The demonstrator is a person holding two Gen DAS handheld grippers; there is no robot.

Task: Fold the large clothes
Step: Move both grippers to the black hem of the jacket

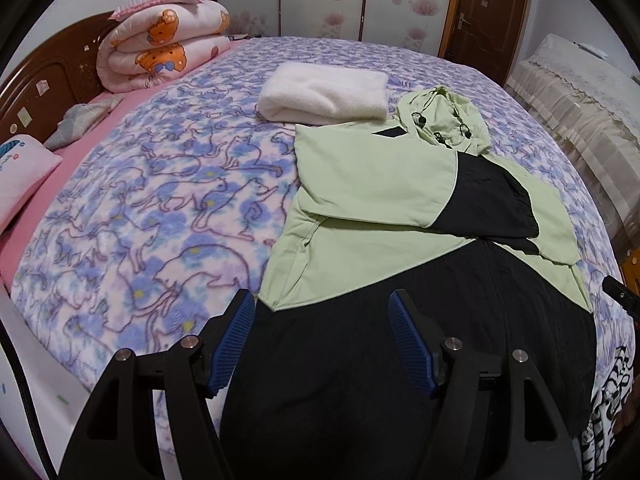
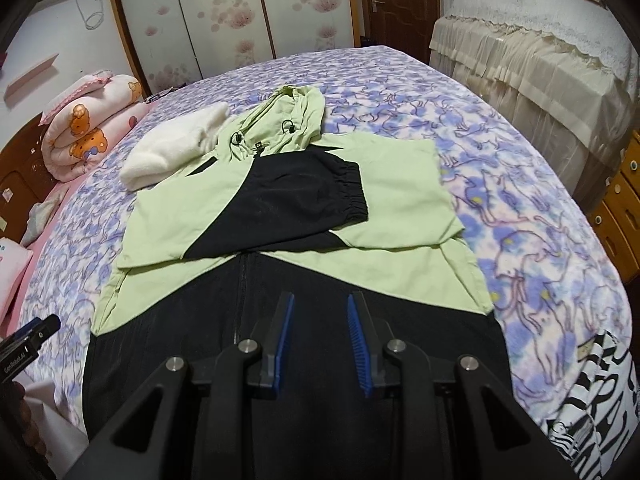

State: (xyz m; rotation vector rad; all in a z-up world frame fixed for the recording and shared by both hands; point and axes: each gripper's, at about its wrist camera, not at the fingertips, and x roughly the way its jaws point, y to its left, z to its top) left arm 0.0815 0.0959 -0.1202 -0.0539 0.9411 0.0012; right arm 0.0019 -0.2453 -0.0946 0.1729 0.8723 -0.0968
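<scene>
Green-and-black jacket (image 1: 372, 184) is spread on the bed (image 1: 160, 200), hood at 12 o'clock. Left gripper (image 1: 322, 304) and right gripper (image 2: 320, 306) are held above its hem, fingers parted, nothing gripped.

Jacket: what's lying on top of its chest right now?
Both sleeves are folded across the jacket: the black-cuffed sleeve lies uppermost, crossing the other sleeve. They cover the upper front, so it cannot be seen. The hood lies flat beyond.

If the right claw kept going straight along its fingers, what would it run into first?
Most likely the black lower panel of the green-and-black hooded jacket spread on the bed. The open right claw points over it toward the folded black-cuffed sleeve; how far above the fabric it sits is unclear.
</scene>
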